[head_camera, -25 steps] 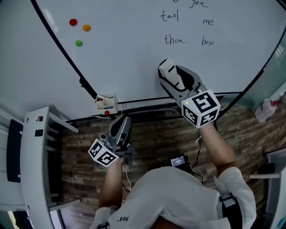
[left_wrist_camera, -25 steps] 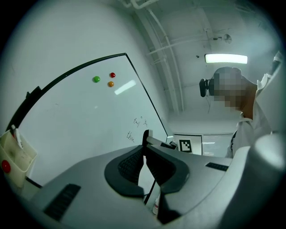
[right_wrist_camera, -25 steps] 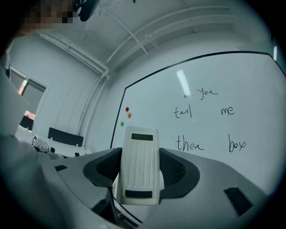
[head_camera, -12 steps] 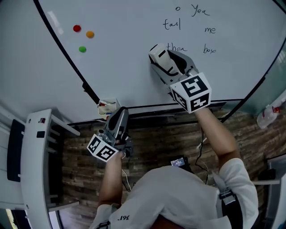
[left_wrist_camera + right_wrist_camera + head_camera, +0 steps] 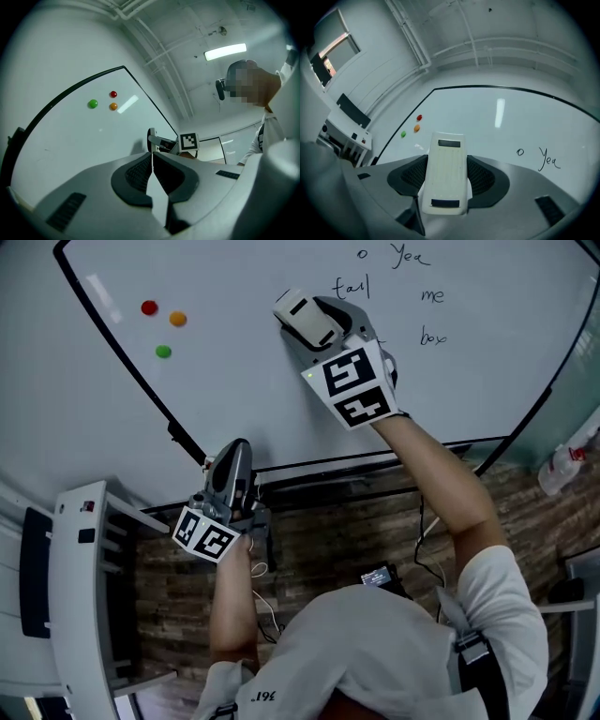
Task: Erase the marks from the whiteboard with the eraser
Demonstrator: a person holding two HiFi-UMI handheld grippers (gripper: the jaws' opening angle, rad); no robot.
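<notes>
1. Hanging nearest the person, just below the whiteboard's [image 5: 234, 381] lower edge, the left tool [image 5: 234, 451] has its jaws pressed together on nothing. It has no job here. If it drifts upward during a stroke, it could knock the rail along that edge.

2. Up at the whiteboard's middle, the right tool [image 5: 314, 320] pinches the eraser [image 5: 302, 313] across its width, with the white ribbed back facing away from the board. The eraser looks laid against the surface, though actual contact cannot be confirmed. The jaws grip smooth plastic sides, so I judge that pressing hard could let drag twist the eraser or pull it loose. Pressing too lightly would leave ghost strokes behind.

3. Toward the whiteboard's upper left sit three small magnets, red [image 5: 149, 307], orange [image 5: 177, 320] and green [image 5: 163, 352]. A wide, careless sweep that way could catch them and send them sliding or dropping off the board.

4. Farthest, over the whiteboard's upper right, the handwritten words [image 5: 432, 296] are unwiped, so most of the job appears to remain. Reaching that high may tilt the eraser onto one edge, and then it would streak the ink instead of lifting it.
</notes>
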